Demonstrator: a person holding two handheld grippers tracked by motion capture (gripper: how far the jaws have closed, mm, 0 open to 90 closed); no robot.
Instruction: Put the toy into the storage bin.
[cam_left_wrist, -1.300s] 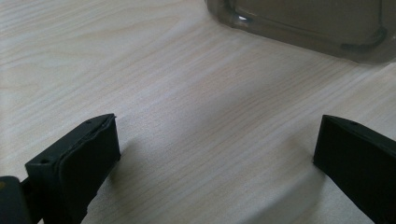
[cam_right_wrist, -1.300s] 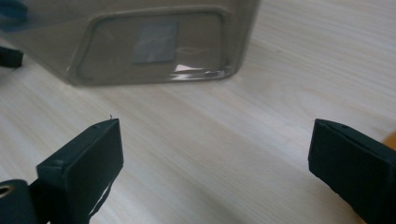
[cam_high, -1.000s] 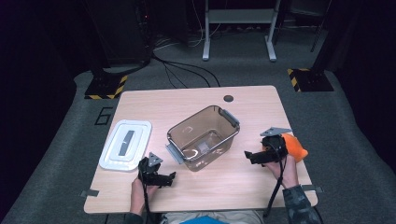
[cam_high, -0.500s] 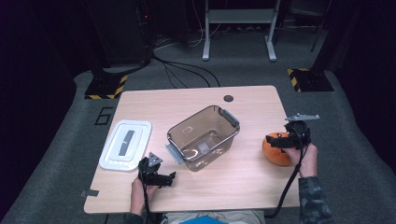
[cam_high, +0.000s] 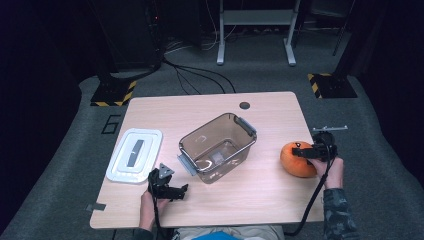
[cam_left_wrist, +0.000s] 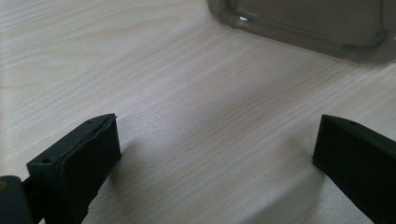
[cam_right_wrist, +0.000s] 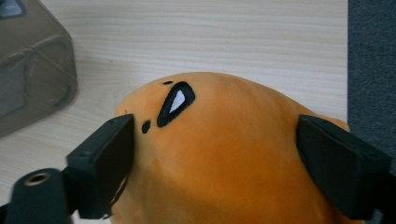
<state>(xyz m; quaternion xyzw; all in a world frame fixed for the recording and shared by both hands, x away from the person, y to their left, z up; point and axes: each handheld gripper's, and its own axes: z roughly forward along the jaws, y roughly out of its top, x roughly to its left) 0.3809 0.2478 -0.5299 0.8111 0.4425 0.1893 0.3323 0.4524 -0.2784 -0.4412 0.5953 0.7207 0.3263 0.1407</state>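
An orange plush toy (cam_high: 296, 160) with a stitched black eye lies near the table's right edge. My right gripper (cam_high: 299, 151) reaches over it from the right, one jaw on each flank of the toy (cam_right_wrist: 219, 186). In the right gripper view (cam_right_wrist: 215, 133) the jaws have just been closing and both pads touch the plush. My left gripper (cam_high: 179, 191) rests near the front edge of the table with its jaws wide open. The left gripper view (cam_left_wrist: 215, 140) has just bare wood between them.
A clear, empty plastic bin (cam_high: 200, 131) with grey handles stands mid-table, and its corner appears in the gripper views (cam_left_wrist: 303, 23) (cam_right_wrist: 28, 70). Its white lid (cam_high: 135, 155) lies flat at the left. The table edge and grey carpet (cam_right_wrist: 371, 56) are just right of the toy.
My right hand has swung from the toy's left side over to its right, and its jaws now straddle the toy. The left hand has stayed where it was.
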